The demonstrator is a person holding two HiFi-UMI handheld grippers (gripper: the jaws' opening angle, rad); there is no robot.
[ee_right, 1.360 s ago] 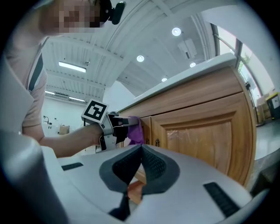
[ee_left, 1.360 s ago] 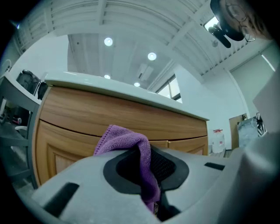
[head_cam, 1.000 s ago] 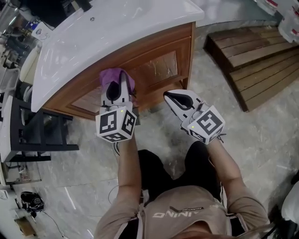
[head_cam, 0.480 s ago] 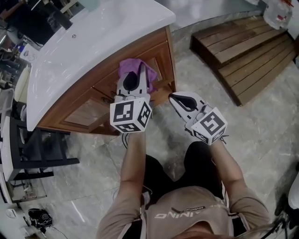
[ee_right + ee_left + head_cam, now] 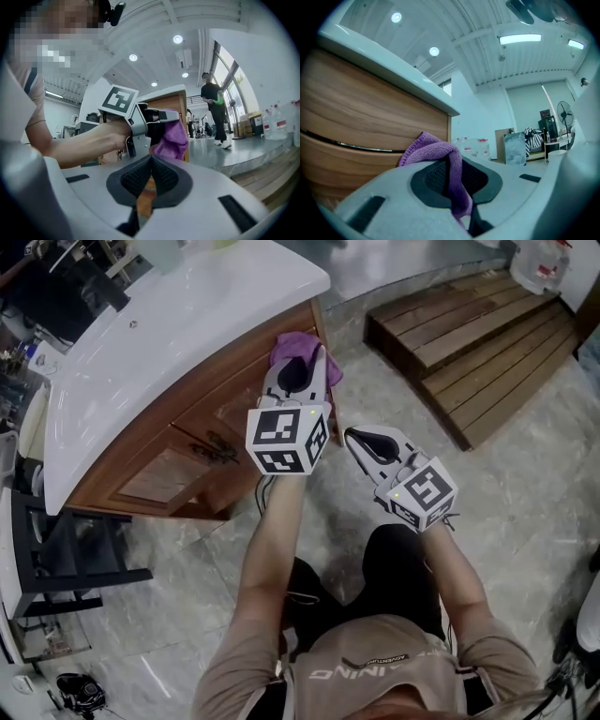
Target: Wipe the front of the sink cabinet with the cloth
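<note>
Two grippers are shown in the head view. The left gripper (image 5: 298, 371) is clamped on the cloth (image 5: 292, 341), which is pressed to the cabinet (image 5: 187, 442) front at its right corner; the front's long axis runs off leftward. The right gripper (image 5: 367, 442) is held apart from the cabinet.

In the left gripper view, the cloth (image 5: 433, 147) is pinched between the jaws and bunched forward toward the wood.

In the right gripper view, the jaws are closed on nothing, and the cloth (image 5: 172, 138) lies ahead.

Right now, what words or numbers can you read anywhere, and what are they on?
"NING": big print on the person's shirt, upside down; letters before it unclear.
Small print beside it: too small to read.
On the marker cubes: square patterns only, no words.
The bottle labels: too blurred to read.
</note>
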